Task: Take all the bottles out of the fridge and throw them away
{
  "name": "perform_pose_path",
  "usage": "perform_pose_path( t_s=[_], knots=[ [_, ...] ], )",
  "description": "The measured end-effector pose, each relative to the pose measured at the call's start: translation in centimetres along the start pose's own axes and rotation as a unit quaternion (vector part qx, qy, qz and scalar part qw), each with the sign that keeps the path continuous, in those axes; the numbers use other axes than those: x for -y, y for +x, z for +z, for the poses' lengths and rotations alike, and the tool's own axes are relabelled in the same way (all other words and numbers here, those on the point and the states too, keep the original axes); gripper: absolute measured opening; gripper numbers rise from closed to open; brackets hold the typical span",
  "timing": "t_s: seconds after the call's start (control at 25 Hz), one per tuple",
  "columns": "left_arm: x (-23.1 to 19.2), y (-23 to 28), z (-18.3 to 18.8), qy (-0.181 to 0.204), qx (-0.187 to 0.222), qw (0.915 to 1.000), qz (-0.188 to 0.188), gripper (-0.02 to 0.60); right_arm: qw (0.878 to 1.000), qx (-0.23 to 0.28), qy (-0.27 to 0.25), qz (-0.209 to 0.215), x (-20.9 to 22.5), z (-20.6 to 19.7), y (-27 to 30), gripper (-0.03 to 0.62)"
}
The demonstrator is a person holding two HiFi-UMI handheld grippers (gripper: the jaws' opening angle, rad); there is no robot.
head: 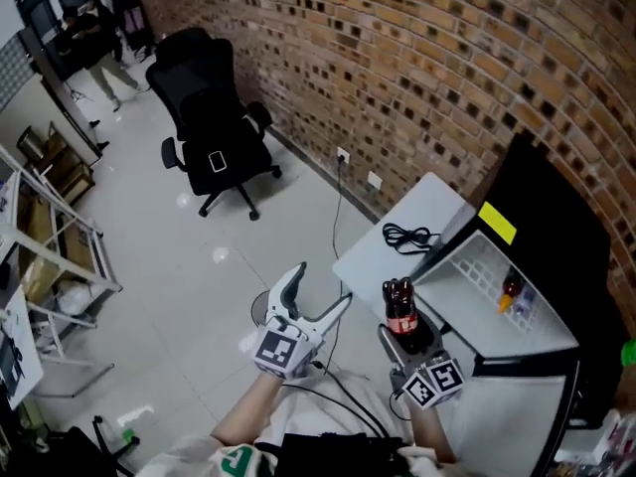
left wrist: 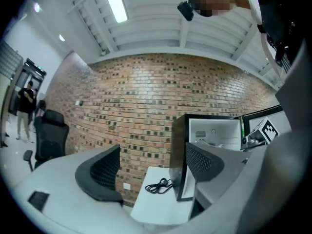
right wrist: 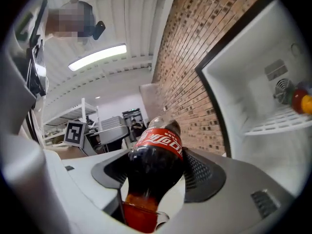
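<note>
My right gripper [head: 405,334] is shut on a dark cola bottle [head: 399,311] with a red label, held out in front of the open fridge [head: 556,217]. In the right gripper view the cola bottle [right wrist: 157,147] fills the gap between the jaws of that gripper [right wrist: 158,174], its red cap end towards the camera. Another bottle [head: 510,289] stands on a white shelf inside the fridge, and the right gripper view shows this bottle [right wrist: 298,97] as red and yellow. My left gripper [head: 320,288] is open and empty, left of the right one. In its own view the left gripper [left wrist: 152,161] faces the fridge [left wrist: 219,130].
A white table [head: 383,266] with a black coiled cable [head: 407,237] stands left of the fridge, against the brick wall [head: 417,78]. A black office chair [head: 214,132] stands farther left on the pale floor. Metal shelving [head: 50,256] lines the left side. A person [head: 94,38] stands far back.
</note>
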State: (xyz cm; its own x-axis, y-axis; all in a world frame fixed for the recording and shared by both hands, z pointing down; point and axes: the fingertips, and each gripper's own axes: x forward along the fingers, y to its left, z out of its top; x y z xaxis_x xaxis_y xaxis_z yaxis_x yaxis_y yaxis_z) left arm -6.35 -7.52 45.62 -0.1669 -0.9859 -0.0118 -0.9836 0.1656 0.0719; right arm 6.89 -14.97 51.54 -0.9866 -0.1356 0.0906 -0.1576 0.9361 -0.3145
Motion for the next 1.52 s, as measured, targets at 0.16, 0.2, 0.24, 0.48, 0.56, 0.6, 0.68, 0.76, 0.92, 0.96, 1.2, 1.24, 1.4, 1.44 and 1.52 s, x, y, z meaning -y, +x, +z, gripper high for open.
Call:
perform_pose_path(
  t_s=[0.16,0.2,0.24,0.48,0.56,0.6,0.68,0.76,0.92,0.96,1.2,1.24,1.4,1.44,1.52],
  knots=[
    [-5.4,-5.2,-0.9,0.006,-0.007,0.9954,0.095,0.403,0.994,-0.055,0.006,0.1,-4.1,-3.0,6.6,0.337],
    [-6.6,-6.5,-1.1,0.004,-0.007,0.9933,0.115,0.403,0.991,-0.067,0.008,0.119,-5.2,-3.9,8.0,0.337],
    [-7.6,-7.9,-1.5,0.003,-0.009,0.9911,0.132,0.403,0.987,-0.081,0.009,0.137,-6.3,-4.9,9.2,0.337],
    [-12.3,-16.6,-5.1,-0.007,-0.033,0.9722,0.231,0.403,0.957,-0.166,-0.009,0.236,-12.8,-11.4,15.3,0.339],
    [-13.8,-18.3,-6.3,-0.01,-0.039,0.9668,0.252,0.403,0.948,-0.186,-0.013,0.257,-14.2,-13.6,17.5,0.339],
    [-14.5,-19.0,-7.0,-0.012,-0.042,0.9643,0.261,0.403,0.944,-0.197,-0.015,0.266,-14.8,-14.8,18.5,0.339],
    [-15.7,-19.9,-8.4,-0.023,-0.045,0.9595,0.277,0.403,0.934,-0.223,-0.017,0.278,-15.6,-17.8,20.0,0.339],
    [-16.8,-20.5,-10.5,-0.035,-0.05,0.9557,0.288,0.403,0.926,-0.253,-0.017,0.28,-15.9,-21.2,21.1,0.339],
    [-19.9,-20.5,-15.1,-0.059,-0.059,0.9493,0.303,0.403,0.911,-0.309,-0.017,0.271,-15.1,-29.1,24.1,0.339],
    [-20.7,-20.4,-16.6,-0.062,-0.064,0.9488,0.303,0.403,0.908,-0.322,-0.018,0.268,-14.7,-31.3,24.9,0.339],
    [-25.2,-20.7,-28.9,-0.091,-0.103,0.9416,0.307,0.403,0.886,-0.394,-0.023,0.242,-11.0,-46.5,29.2,0.337],
    [-26.1,-20.5,-30.8,-0.099,-0.109,0.9395,0.309,0.403,0.884,-0.402,-0.022,0.239,-10.2,-49.0,30.3,0.337],
    [-28.3,-19.5,-38.9,-0.115,-0.13,0.9352,0.309,0.403,0.872,-0.44,-0.002,0.212,-7.0,-58.4,33.6,0.339],
    [-28.1,-19.6,-41.5,-0.114,-0.138,0.9353,0.305,0.403,0.865,-0.457,0.002,0.205,-6.3,-60.9,33.5,0.339],
    [-27.5,-20.0,-45.9,-0.134,-0.156,0.9292,0.307,0.403,0.849,-0.491,0.006,0.196,-5.3,-66.1,33.0,0.339]
  ],
)
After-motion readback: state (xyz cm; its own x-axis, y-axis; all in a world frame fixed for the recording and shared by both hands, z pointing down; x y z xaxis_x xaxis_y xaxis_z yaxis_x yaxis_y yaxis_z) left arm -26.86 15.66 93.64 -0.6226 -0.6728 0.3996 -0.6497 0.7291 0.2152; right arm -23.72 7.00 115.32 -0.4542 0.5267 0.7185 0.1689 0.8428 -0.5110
